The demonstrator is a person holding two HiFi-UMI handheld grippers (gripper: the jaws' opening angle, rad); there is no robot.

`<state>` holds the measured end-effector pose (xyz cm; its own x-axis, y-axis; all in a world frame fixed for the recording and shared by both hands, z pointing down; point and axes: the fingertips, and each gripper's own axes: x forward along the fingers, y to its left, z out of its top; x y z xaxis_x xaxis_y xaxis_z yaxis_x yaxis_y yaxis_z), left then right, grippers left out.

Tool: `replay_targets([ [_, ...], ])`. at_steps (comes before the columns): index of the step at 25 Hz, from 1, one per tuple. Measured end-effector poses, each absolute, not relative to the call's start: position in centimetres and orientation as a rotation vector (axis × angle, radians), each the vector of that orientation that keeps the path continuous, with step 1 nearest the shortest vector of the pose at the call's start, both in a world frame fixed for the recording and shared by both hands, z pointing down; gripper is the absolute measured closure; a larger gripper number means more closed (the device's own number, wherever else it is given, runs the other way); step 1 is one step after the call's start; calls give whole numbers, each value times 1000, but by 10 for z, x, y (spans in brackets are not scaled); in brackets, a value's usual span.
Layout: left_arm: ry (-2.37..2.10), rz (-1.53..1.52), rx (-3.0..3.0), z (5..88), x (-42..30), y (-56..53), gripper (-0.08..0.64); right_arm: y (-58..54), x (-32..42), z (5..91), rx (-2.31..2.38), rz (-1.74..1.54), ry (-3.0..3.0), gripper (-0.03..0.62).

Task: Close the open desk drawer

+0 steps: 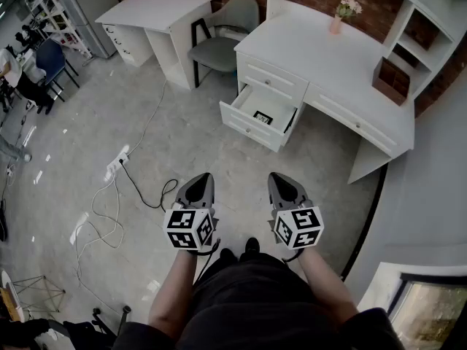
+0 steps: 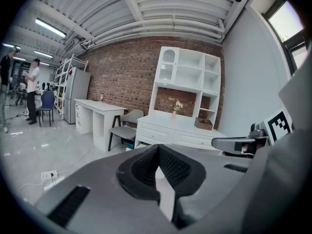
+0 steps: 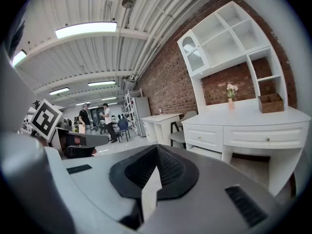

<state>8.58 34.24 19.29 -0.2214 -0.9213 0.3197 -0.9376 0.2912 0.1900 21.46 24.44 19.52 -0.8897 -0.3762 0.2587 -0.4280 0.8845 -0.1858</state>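
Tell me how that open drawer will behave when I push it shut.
The drawer probably slides as one rigid box; its front is wide, so an off-centre push may skew it. It looks nearly empty, holding only a marker card, so it is likely light. The flower vase on the desk might wobble if it slams.

Two desks (image 1: 157,9) (image 1: 328,57), two chairs (image 1: 219,49) (image 1: 51,58), one open drawer (image 1: 252,126), one vase (image 1: 335,25), two claws (image 1: 198,179) (image 1: 281,179)

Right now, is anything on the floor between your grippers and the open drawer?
No. In the head view, only bare grey floor lies between the left gripper, the right gripper and the open drawer.
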Motion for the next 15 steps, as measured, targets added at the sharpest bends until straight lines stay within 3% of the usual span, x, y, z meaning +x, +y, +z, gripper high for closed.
replay_targets([
  [15, -2248, 61, 1604, 197, 86, 345, 551, 222, 236, 207, 700, 456, -2819, 588],
])
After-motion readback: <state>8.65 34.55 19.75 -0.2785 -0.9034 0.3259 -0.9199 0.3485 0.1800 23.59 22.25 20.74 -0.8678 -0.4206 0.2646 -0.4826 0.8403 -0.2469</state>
